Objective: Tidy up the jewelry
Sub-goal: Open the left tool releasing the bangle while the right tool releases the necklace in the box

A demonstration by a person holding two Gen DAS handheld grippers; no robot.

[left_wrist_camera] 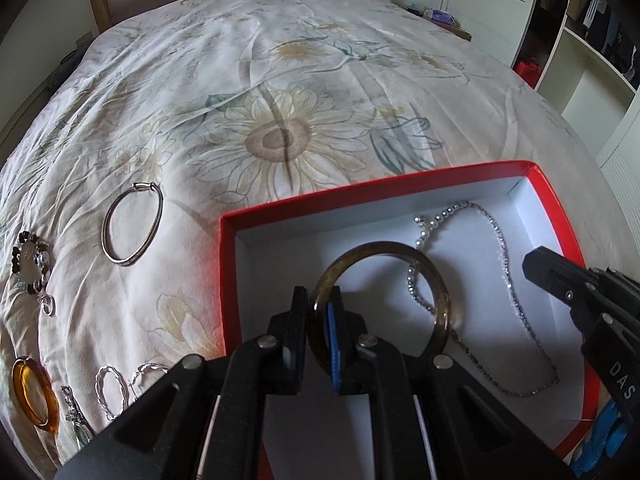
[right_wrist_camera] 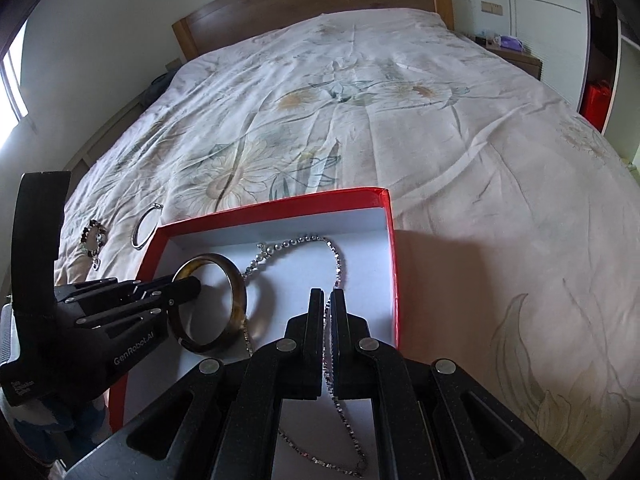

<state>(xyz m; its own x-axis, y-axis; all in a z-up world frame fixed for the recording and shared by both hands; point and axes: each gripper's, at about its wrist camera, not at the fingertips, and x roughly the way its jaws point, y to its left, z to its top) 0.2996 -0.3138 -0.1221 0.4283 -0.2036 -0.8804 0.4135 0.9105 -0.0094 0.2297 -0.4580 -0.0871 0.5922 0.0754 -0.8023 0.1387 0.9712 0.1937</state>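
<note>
Black-fingered left gripper (left_wrist_camera: 318, 320), nearest my left camera: I have its jaws pinching the rim of a brown translucent bangle (left_wrist_camera: 400, 272), which stands tilted on edge, its lower rim at the white floor of the box.

Right gripper (right_wrist_camera: 327, 316): jaws pressed together on a thin silver chain (right_wrist_camera: 338, 412), which passes between the fingers and trails onto the box floor below them.

Red box (left_wrist_camera: 400, 188), white inside, open-topped, resting on the bed. Contents: the bangle at the left, the chain looping from the near right toward the far wall, and a short strand of silver beads (left_wrist_camera: 436, 220) by the far wall, touching the chain.

Floral bedspread (left_wrist_camera: 280, 80), left of the box, loose pieces: amber bangle (left_wrist_camera: 34, 396), two twisted silver rings (left_wrist_camera: 112, 388), a silver pendant piece (left_wrist_camera: 74, 416) at the near edge; farther out, a dark beaded bracelet (left_wrist_camera: 30, 260) with a small ring (left_wrist_camera: 47, 305) just beside it; beyond those, a slim silver bangle (left_wrist_camera: 132, 224), lying flat and apart from the box.

Wooden headboard (right_wrist_camera: 312, 0), at the far end.
</note>
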